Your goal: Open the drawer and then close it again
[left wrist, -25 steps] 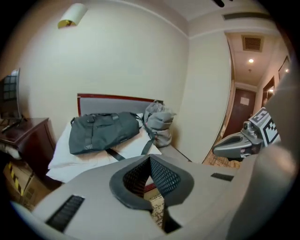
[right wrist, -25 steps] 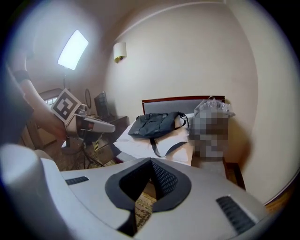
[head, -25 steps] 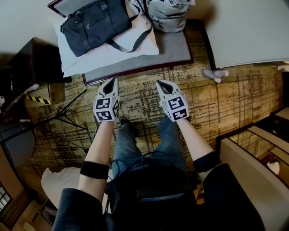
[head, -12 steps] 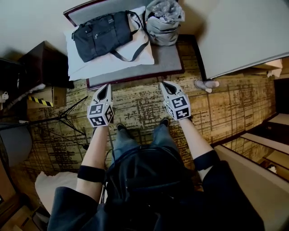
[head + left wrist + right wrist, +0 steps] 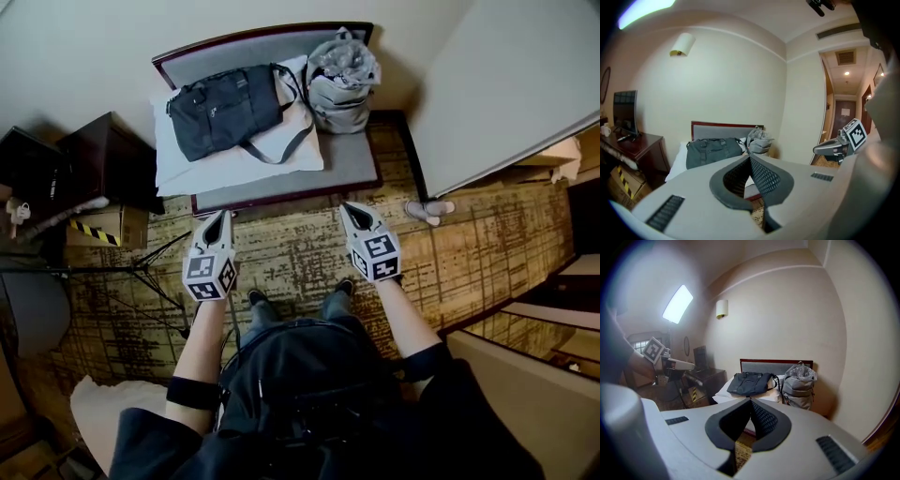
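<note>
No drawer front shows clearly; a dark wooden desk [image 5: 105,155] stands at the left, and the left gripper view shows this desk [image 5: 643,144] with a TV on it. My left gripper [image 5: 223,217] and right gripper [image 5: 347,208] hang side by side over the patterned carpet, both pointing at a grey padded bench [image 5: 349,157]. Each is shut with nothing between its pads, as the left gripper [image 5: 749,157] and right gripper [image 5: 751,400] show in their own views. Neither touches anything.
On the bench lie a black bag [image 5: 225,111], a grey backpack [image 5: 342,80] and a white pillow [image 5: 192,173]. Tripod legs [image 5: 141,258] and a cardboard box with striped tape [image 5: 105,225] sit at the left. A pale wall panel [image 5: 506,84] stands at the right.
Both grippers have risen and stayed shut. The head view has tipped up, so the whole bench and the wall behind it now show.
</note>
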Action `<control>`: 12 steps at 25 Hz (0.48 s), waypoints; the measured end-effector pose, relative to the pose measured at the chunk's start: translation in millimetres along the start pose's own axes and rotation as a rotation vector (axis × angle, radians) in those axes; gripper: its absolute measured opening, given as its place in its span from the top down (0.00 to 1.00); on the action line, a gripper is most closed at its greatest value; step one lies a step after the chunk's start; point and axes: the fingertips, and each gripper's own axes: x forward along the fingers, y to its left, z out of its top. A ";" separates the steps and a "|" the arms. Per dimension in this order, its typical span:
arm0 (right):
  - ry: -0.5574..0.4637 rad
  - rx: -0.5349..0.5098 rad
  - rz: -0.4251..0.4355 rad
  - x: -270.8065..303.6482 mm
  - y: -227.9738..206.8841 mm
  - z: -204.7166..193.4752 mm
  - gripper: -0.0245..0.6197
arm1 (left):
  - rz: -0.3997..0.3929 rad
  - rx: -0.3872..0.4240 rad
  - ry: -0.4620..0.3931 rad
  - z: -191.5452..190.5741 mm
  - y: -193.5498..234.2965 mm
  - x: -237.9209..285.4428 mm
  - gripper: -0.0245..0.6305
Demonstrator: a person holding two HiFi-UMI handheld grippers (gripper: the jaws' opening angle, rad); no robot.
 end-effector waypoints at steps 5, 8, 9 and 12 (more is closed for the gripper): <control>-0.011 0.022 -0.017 -8.1 8.0 -6.7 0.95 | -0.009 0.013 0.000 -3.3 -1.3 -13.9 0.96; -0.004 0.045 -0.032 -12.8 7.1 -17.0 0.95 | -0.001 0.007 0.008 -9.2 0.7 -19.2 0.96; -0.001 0.050 -0.036 -14.8 6.3 -20.6 0.95 | 0.000 0.004 0.010 -10.9 0.7 -20.5 0.96; 0.005 0.056 -0.049 -22.2 3.1 -29.1 0.95 | -0.002 0.016 0.014 -13.8 -3.4 -23.0 0.96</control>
